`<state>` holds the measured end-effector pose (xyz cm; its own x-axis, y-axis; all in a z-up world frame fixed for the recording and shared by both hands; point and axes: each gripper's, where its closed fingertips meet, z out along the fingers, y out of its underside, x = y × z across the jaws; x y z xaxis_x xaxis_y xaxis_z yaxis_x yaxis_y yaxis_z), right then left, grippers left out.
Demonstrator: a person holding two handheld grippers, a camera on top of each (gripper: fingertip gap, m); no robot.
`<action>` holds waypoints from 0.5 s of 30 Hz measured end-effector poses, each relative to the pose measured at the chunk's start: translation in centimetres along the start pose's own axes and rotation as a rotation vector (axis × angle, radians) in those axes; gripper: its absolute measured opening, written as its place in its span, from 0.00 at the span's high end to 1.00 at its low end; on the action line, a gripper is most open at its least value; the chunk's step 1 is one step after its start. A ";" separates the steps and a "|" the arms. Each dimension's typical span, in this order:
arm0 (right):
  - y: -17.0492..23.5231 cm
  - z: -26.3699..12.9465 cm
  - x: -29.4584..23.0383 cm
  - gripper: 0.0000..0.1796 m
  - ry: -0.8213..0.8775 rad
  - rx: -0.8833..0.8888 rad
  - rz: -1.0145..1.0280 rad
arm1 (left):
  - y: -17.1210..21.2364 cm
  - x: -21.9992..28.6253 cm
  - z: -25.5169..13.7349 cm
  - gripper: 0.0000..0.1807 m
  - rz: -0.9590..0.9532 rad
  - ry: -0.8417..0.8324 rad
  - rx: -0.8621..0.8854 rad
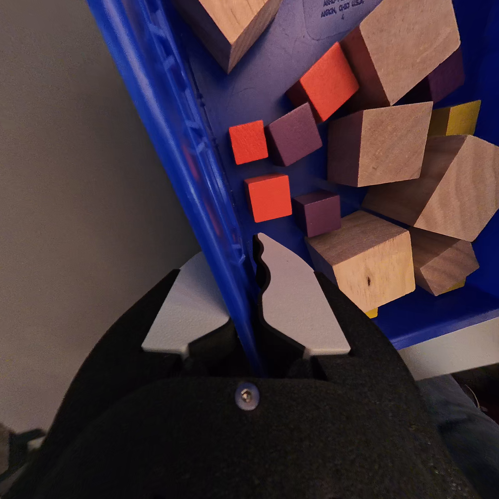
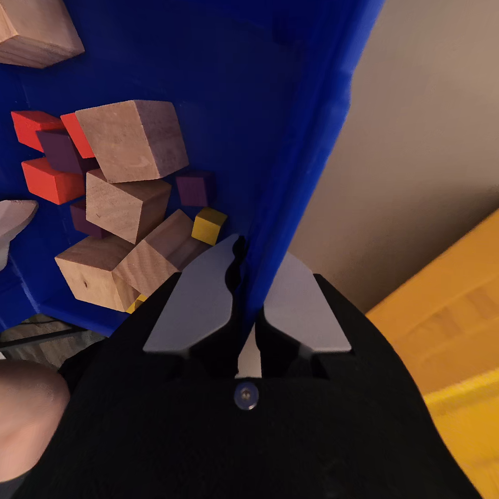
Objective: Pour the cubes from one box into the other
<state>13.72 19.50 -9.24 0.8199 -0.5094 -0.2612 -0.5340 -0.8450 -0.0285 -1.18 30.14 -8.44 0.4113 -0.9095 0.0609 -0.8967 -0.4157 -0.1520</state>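
A blue plastic box (image 1: 167, 108) holds several cubes: big plain wooden ones (image 1: 386, 143), small red ones (image 1: 268, 197), purple ones (image 1: 318, 213) and a yellow one (image 1: 461, 118). They are bunched toward the box's near wall. My left gripper (image 1: 232, 248) is shut on the box's left wall, one finger inside and one outside. My right gripper (image 2: 260, 245) is shut on the right wall of the blue box (image 2: 297, 135) in the same way. The right wrist view shows the wooden cubes (image 2: 129, 140), red cubes (image 2: 51, 181), a yellow cube (image 2: 209, 225) and the left gripper's inner finger (image 2: 13, 216).
A yellow box (image 2: 445, 324) lies to the right of the blue box, lower in the right wrist view. A pale surface (image 1: 445, 351) shows under the blue box's near edge. Part of a hand (image 2: 27, 418) shows at the lower left of the right wrist view. Plain wall lies behind.
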 end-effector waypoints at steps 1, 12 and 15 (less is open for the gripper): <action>0.1 -1.4 0.5 0.96 -0.001 0.009 0.001 | -0.7 0.8 -1.2 0.95 0.014 -0.010 0.000; 4.7 -21.1 16.1 0.96 0.105 0.281 0.206 | -14.7 19.6 -11.6 0.95 0.320 0.029 0.216; 6.7 -24.0 22.4 0.96 0.213 0.369 0.278 | -18.5 26.1 -10.3 0.95 0.399 0.100 0.329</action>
<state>33.48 -1.44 7.86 0.6399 -0.7610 -0.1063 -0.7436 -0.5785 -0.3352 24.45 14.06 6.10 0.0162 -0.9995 0.0263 -0.8751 -0.0269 -0.4833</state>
